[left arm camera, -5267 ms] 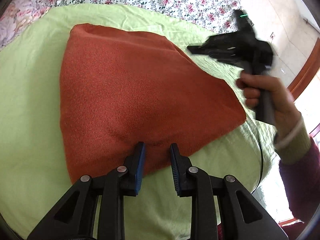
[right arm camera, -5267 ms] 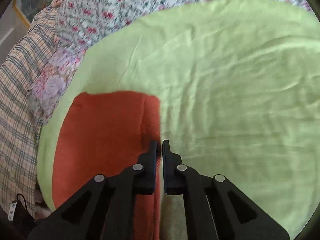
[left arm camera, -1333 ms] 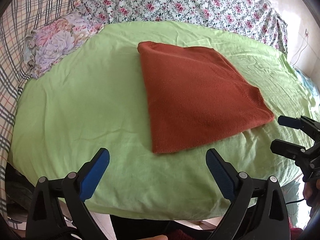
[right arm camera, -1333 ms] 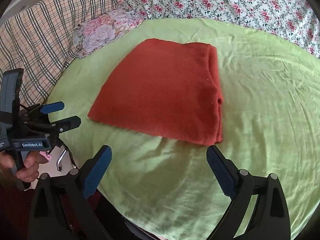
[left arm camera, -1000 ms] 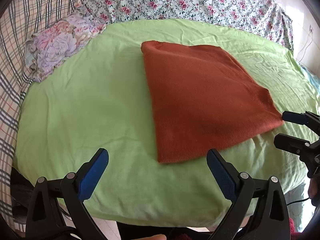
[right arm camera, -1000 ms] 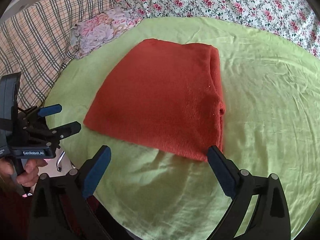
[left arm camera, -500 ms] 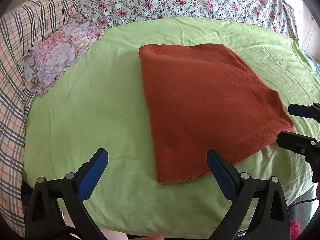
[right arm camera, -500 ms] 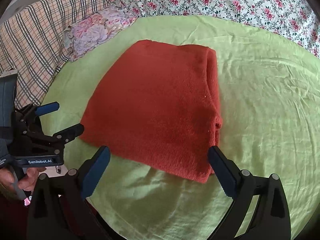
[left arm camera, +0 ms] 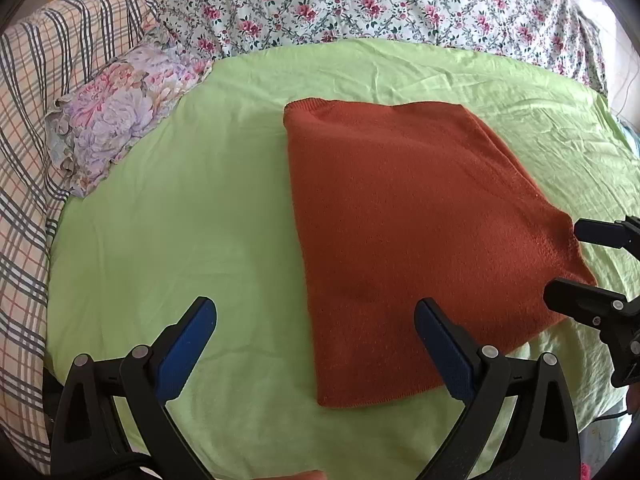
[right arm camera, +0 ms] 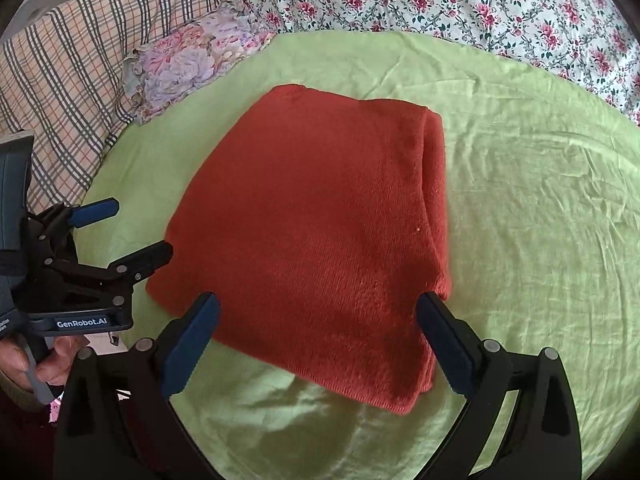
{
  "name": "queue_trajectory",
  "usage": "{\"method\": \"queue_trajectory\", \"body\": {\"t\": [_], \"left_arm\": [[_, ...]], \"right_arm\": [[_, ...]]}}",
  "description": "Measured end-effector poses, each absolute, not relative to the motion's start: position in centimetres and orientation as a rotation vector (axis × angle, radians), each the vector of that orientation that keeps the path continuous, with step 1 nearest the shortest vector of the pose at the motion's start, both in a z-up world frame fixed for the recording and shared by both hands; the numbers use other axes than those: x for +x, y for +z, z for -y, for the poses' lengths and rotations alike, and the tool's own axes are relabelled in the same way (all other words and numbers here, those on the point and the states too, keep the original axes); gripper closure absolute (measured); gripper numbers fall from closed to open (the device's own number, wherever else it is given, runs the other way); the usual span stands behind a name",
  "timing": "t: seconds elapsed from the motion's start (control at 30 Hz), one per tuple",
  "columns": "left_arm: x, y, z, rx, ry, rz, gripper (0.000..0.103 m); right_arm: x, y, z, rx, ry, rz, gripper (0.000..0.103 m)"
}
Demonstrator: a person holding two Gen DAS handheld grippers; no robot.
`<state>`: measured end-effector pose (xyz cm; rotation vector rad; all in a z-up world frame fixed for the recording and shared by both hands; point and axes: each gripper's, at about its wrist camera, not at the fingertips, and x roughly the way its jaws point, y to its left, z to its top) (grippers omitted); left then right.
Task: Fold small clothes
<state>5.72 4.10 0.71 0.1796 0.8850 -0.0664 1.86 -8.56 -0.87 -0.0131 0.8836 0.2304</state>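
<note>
A folded rust-orange knit garment (left arm camera: 404,232) lies flat on the green sheet (left arm camera: 192,208); it also shows in the right wrist view (right arm camera: 320,232). My left gripper (left arm camera: 316,344) is wide open and empty, held over the garment's near left corner. My right gripper (right arm camera: 320,336) is wide open and empty, over the garment's near edge. The right gripper also shows at the right edge of the left wrist view (left arm camera: 600,272), beside the garment's right corner. The left gripper shows at the left of the right wrist view (right arm camera: 116,232), open, by the garment's left corner.
A floral pillow (left arm camera: 120,120) and a plaid blanket (left arm camera: 28,152) lie at the left. A flowered bedspread (left arm camera: 380,4) covers the far side. The bed's near edge runs just under both grippers.
Both grippers, open throughout the last second, have moved forward toward the garment, which now looms larger. Five seconds ago the right gripper was shut at the garment's edge.
</note>
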Motion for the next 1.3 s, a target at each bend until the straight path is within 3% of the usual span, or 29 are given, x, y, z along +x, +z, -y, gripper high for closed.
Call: {"method": "queue_trajectory", "body": {"t": [1.3], "left_arm": [[4.3,1.2,-4.0,0.131,-0.078,-0.86,0.003]], "right_arm": [[1.6,-0.9,8.0,0.03,0.237,-0.881,0.004]]}}
